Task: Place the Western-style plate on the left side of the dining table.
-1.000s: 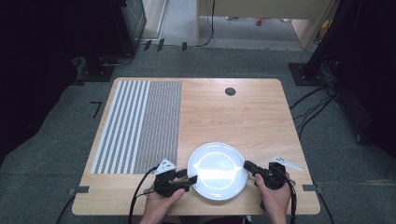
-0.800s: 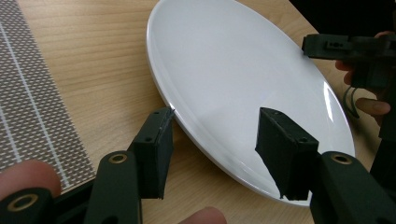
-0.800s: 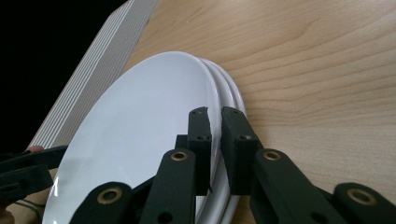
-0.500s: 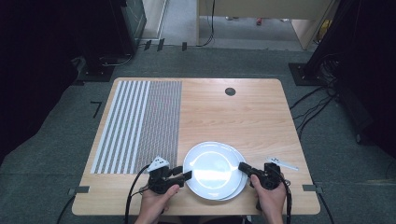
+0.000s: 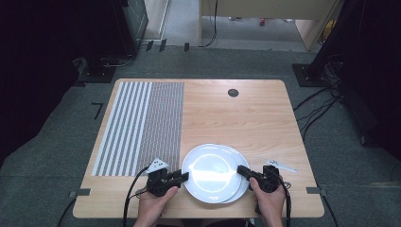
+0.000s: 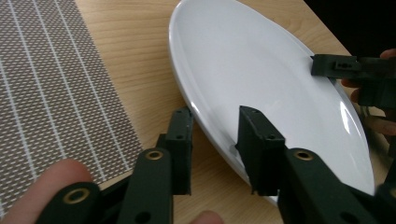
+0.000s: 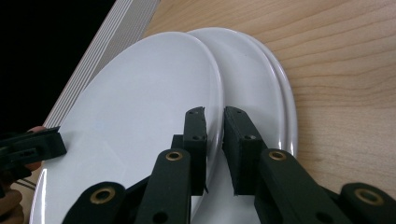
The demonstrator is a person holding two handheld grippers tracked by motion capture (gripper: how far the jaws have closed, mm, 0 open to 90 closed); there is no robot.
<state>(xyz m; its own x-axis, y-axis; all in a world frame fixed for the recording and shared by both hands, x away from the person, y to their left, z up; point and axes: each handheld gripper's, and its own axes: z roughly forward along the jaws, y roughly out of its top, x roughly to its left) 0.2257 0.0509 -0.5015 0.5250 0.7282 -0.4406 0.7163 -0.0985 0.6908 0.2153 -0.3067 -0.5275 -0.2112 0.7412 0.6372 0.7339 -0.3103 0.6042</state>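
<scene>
A stack of white plates sits near the table's front edge. The top plate (image 5: 210, 172) (image 6: 261, 60) (image 7: 140, 102) lies shifted left over the lower plates (image 5: 239, 191) (image 7: 264, 79). My right gripper (image 5: 240, 169) (image 7: 215, 110) is shut on the top plate's right rim, one jaw above it and one below. At the left rim, my left gripper (image 5: 185, 176) (image 6: 215, 111) straddles the same plate. Its jaws have just been closing and a gap still shows beside the rim. A hand holds each gripper from the front edge.
A grey striped placemat (image 5: 142, 125) (image 6: 42, 84) covers the left part of the wooden table (image 5: 246, 123). A black round hole (image 5: 232, 92) is at the far side. Cables trail off the front edge, and dark stands ring the table on the floor.
The top plate has slid slightly left off the stack. The left gripper's jaws have narrowed around its rim. Both hands stayed roughly where they were.
</scene>
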